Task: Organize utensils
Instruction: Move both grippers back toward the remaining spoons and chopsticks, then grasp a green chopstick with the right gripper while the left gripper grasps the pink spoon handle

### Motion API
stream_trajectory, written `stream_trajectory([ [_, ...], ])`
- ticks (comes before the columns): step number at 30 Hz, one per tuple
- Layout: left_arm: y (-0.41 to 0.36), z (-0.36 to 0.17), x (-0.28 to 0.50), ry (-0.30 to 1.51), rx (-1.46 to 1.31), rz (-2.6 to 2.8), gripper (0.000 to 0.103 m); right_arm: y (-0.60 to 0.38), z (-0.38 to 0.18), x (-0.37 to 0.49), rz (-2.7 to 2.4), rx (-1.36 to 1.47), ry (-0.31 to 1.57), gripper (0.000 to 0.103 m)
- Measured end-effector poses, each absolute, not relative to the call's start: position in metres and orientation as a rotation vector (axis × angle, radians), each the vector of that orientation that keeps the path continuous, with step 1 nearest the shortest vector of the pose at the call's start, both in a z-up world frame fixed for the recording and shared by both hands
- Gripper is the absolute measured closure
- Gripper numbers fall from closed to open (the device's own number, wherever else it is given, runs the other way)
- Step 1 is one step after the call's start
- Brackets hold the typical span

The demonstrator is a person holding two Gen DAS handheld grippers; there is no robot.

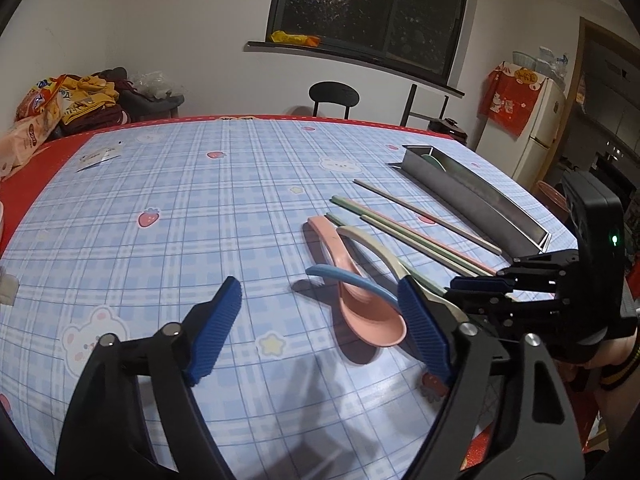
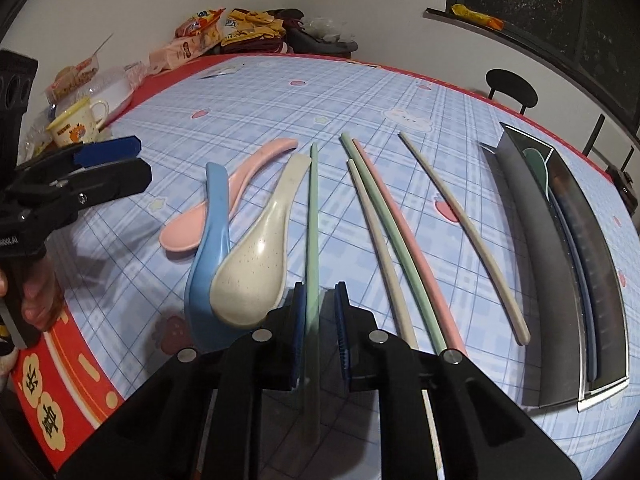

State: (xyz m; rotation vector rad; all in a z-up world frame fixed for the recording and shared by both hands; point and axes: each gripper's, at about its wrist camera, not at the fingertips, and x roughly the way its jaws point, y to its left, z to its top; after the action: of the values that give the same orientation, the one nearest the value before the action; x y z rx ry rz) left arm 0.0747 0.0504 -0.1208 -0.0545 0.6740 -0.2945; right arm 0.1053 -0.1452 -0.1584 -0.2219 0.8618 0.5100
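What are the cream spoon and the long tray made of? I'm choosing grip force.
Cream spoon: probably speckled plastic or wheat-straw composite, semi-gloss; fine flecks and a soft highlight show. Tray: apparently brushed stainless steel, given its thin folded walls and dull grey reflections.

Bare cloth (image 1: 192, 216) lies left of the spoons (image 2: 248, 256); chopsticks (image 2: 384, 240) crowd the way to the tray (image 2: 520, 264).

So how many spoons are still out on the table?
3: pink spoon lies leftmost, blue spoon crosses over it, cream spoon leans against the blue. A green one already sits in the metal tray.
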Motion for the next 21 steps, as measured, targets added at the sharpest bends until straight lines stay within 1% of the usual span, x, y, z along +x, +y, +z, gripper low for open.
stream_trajectory([
  [2,0.048,-0.122,0.075,0.684,-0.047,-0.304,0.028,-0.147,-0.159,0.106,0.517,-0.208,0.863,0.089],
  [6,0.047,-0.124,0.078,0.704,-0.047,-0.305,0.032,-0.149,-0.159,0.105,0.513,-0.201,0.863,0.095],
  [10,0.048,-0.128,0.083,0.743,-0.067,-0.319,0.042,-0.15,-0.158,0.105,0.514,-0.193,0.863,0.096],
  [12,0.047,-0.131,0.085,0.765,-0.069,-0.328,0.044,-0.15,-0.158,0.104,0.515,-0.194,0.863,0.096],
  [15,0.042,-0.136,0.092,0.81,-0.055,-0.353,0.05,-0.15,-0.158,0.105,0.516,-0.192,0.863,0.096],
  [17,0.039,-0.139,0.097,0.836,-0.042,-0.359,0.064,-0.15,-0.158,0.104,0.516,-0.193,0.862,0.096],
  [19,0.034,-0.144,0.103,0.875,-0.017,-0.355,0.073,-0.15,-0.158,0.104,0.517,-0.192,0.862,0.096],
  [21,0.028,-0.147,0.107,0.898,0.003,-0.362,0.073,-0.15,-0.158,0.104,0.515,-0.195,0.861,0.096],
])
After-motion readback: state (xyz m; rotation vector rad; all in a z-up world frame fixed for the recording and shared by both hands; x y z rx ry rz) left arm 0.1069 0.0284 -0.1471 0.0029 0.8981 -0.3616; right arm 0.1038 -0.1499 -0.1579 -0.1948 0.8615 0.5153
